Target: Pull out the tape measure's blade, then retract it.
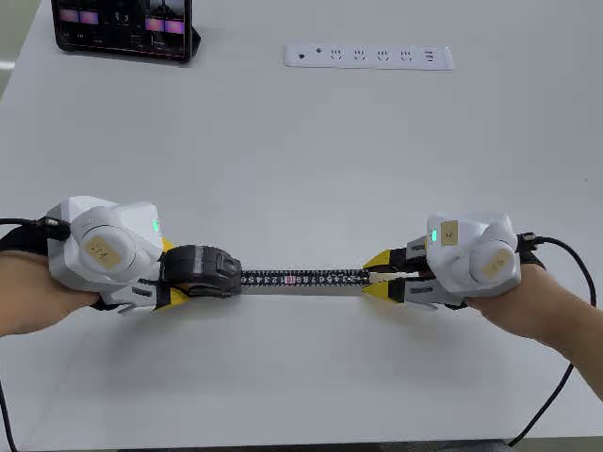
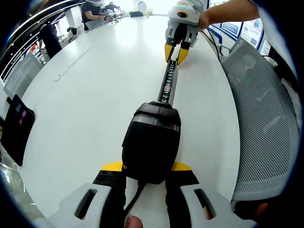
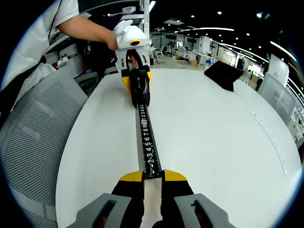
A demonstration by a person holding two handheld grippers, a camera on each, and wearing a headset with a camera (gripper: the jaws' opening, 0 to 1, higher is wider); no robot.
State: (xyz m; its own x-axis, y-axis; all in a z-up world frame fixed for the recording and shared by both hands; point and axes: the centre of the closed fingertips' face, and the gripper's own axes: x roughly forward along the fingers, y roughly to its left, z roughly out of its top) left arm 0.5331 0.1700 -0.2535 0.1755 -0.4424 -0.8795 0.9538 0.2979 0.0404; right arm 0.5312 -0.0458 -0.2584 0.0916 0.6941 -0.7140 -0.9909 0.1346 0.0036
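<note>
A black tape measure case (image 1: 200, 270) sits low over the white table, held by my left gripper (image 1: 172, 273), whose yellow-tipped jaws are shut on it; in the left gripper view the case (image 2: 152, 142) lies between the jaws. Its black numbered blade (image 1: 303, 279) runs out to the right to my right gripper (image 1: 378, 275), shut on the blade's end. In the right gripper view the blade (image 3: 147, 142) stretches from my right gripper (image 3: 153, 177) to the case (image 3: 140, 85). The right gripper (image 2: 176, 53) shows far off in the left gripper view.
A white power strip (image 1: 368, 56) lies at the table's far side, a dark tablet-like device (image 1: 124, 26) at the far left. A grey mesh chair (image 2: 259, 123) stands beside the table edge. A black cable (image 1: 565, 311) trails from the right gripper.
</note>
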